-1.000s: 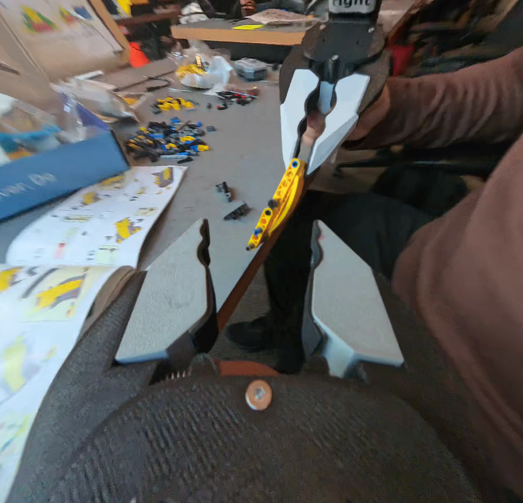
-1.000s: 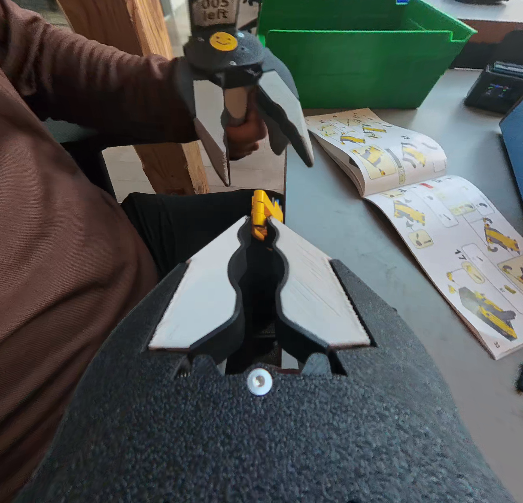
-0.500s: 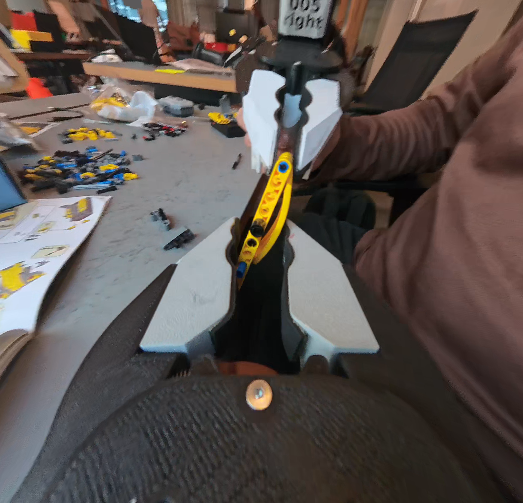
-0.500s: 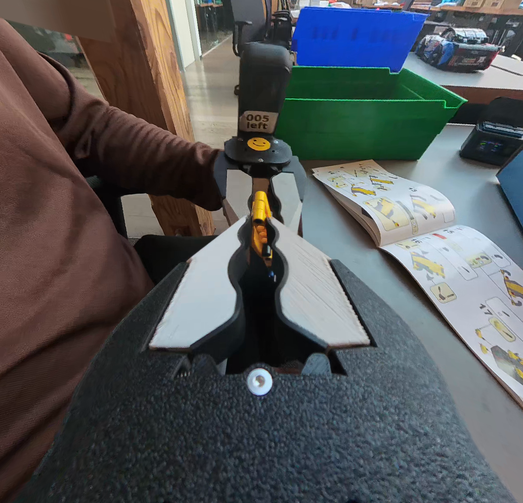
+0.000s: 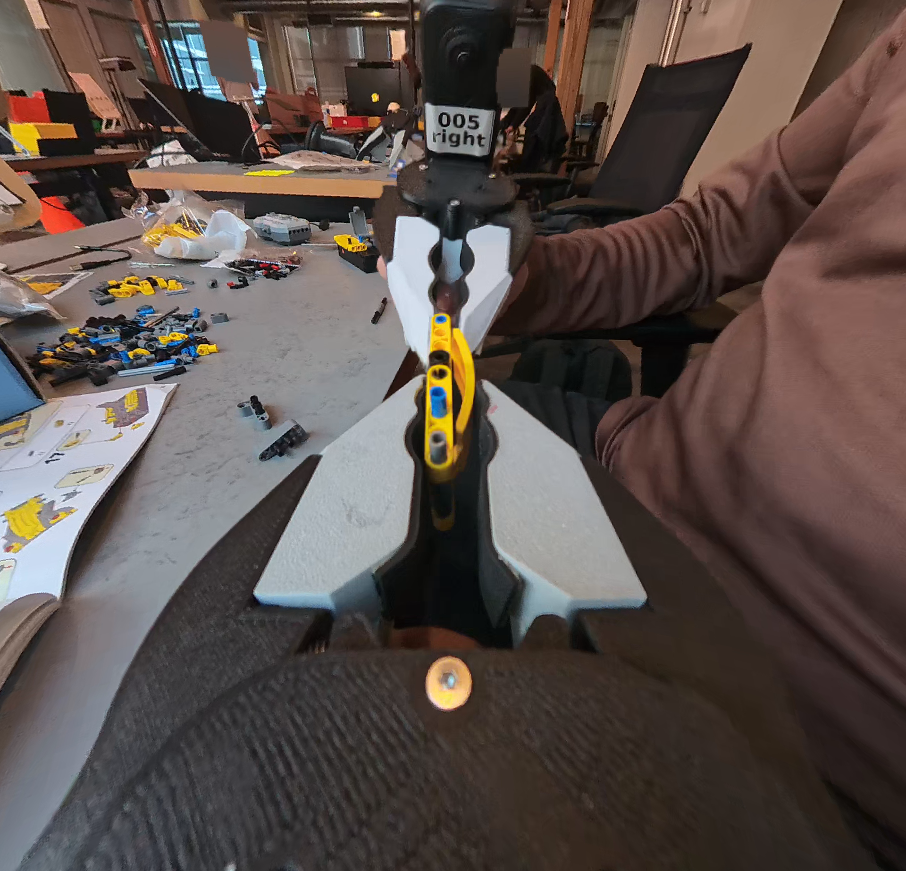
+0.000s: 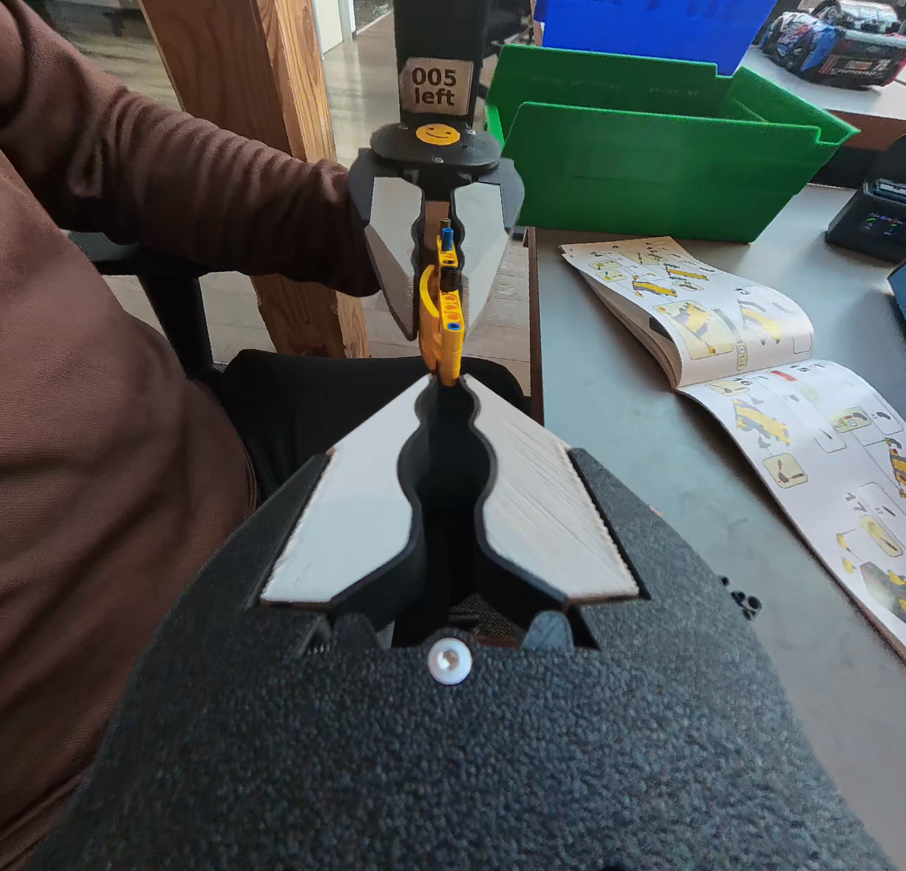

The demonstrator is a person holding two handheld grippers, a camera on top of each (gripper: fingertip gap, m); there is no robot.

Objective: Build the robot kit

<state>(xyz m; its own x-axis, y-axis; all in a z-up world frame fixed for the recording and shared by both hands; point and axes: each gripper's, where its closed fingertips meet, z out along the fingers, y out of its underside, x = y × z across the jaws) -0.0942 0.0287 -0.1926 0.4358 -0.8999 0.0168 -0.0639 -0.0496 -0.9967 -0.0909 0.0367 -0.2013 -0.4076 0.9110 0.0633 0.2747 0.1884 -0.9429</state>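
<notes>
behind my grey table (image 5: 304, 337) stand wooden posts (image 6: 255, 112), a black chair (image 5: 666, 127), far desks (image 5: 255, 181) and windows (image 5: 196, 58).

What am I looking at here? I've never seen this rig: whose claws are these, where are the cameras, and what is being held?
A person holds two tools, one per hand, each carrying its own camera looking along its fingers. The left view shows the left hand-held gripper up close; the right view shows the right hand-held gripper. Each also sees the other facing it. Both are shut on one yellow brick assembly, held off the grey table's edge. On the table lie loose bricks, an open instruction booklet and a green bin.
</notes>
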